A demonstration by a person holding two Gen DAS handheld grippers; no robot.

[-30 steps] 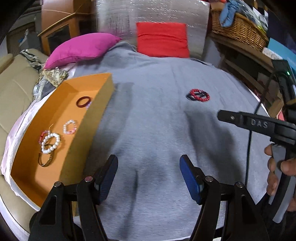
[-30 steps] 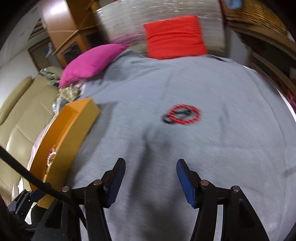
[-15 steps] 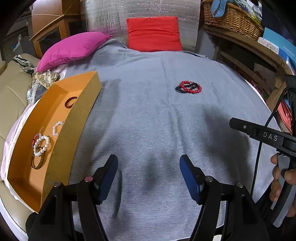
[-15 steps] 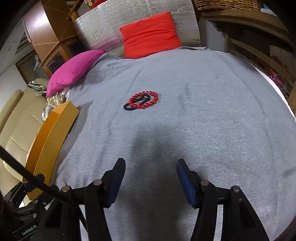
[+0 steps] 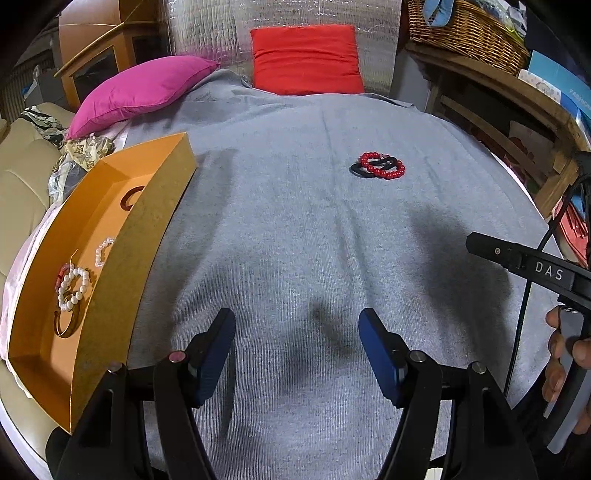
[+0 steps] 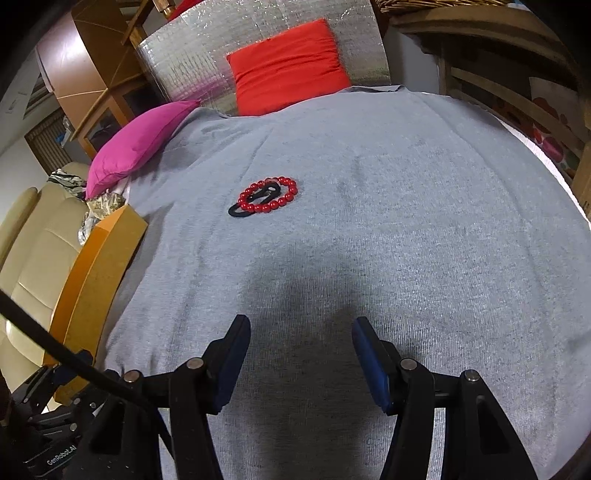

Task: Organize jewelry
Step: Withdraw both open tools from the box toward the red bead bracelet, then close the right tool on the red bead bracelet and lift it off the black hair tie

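A red bead bracelet [image 5: 388, 170] lies over a black ring-shaped band [image 5: 360, 171] on the grey cloth, far ahead of both grippers; both show in the right wrist view too, the bracelet [image 6: 282, 201] and the band [image 6: 238, 211]. An orange box [image 5: 140, 258] stands at the left and holds a white bead bracelet [image 5: 74, 286], a small pale bead bracelet [image 5: 101, 251], a dark red ring [image 5: 129, 197] and a gold bangle [image 5: 68, 325]. My left gripper [image 5: 297, 347] is open and empty. My right gripper [image 6: 299, 350] is open and empty.
A pink cushion [image 5: 142, 90] and a red cushion [image 5: 306, 59] lie at the far end of the cloth. A beige sofa [image 6: 33, 240] is at the left. Wooden shelves with a wicker basket [image 5: 469, 33] stand at the right.
Both grippers have drawn back and steadied. The red bracelet and black band now sit further left in the right wrist view. Both grippers stay open.
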